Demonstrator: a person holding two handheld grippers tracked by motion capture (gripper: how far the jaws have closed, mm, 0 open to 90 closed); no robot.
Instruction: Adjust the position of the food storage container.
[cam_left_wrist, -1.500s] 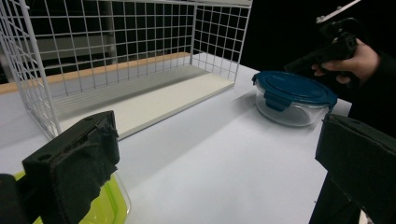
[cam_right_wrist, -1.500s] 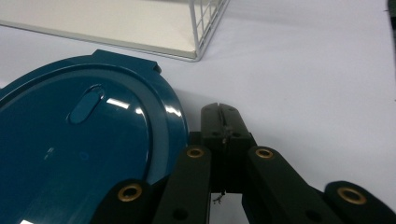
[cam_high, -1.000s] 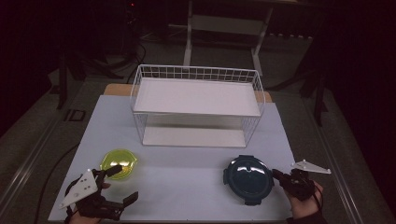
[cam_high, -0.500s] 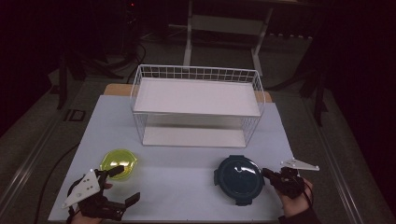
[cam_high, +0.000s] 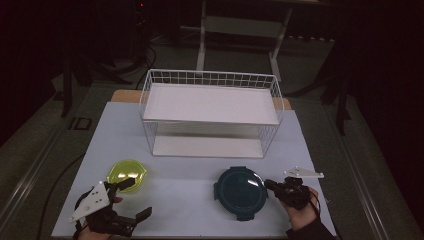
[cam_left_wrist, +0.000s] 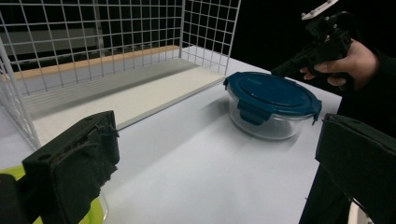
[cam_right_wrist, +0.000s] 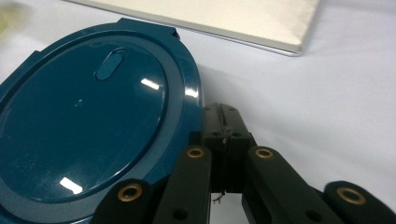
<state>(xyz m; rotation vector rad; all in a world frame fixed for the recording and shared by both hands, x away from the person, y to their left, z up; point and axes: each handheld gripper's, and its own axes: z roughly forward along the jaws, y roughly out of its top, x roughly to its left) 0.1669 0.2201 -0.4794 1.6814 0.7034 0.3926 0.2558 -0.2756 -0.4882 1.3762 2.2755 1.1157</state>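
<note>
A round glass container with a dark blue clip lid (cam_high: 239, 192) stands on the white table top, front right of centre. My right gripper (cam_high: 267, 184) is shut with nothing between its jaws, and its tips rest against the lid's right edge (cam_right_wrist: 196, 100). In the right gripper view the closed jaws (cam_right_wrist: 223, 116) meet beside that rim. My left gripper (cam_high: 135, 197) is open and low at the front left, next to a yellow-green container (cam_high: 127, 175). The left gripper view looks between its wide jaws (cam_left_wrist: 215, 177) toward the blue-lidded container (cam_left_wrist: 273, 98) and the right gripper (cam_left_wrist: 280, 70) behind it.
A white wire basket rack (cam_high: 210, 77) with an upper shelf and a lower board stands at the back middle of the table (cam_high: 190, 205). The table's front edge runs just below both hands. The floor around is dark, with stand legs behind the rack.
The right gripper has slid leftward, and the blue-lidded container has moved left with it across the table. The left gripper has stayed put.
</note>
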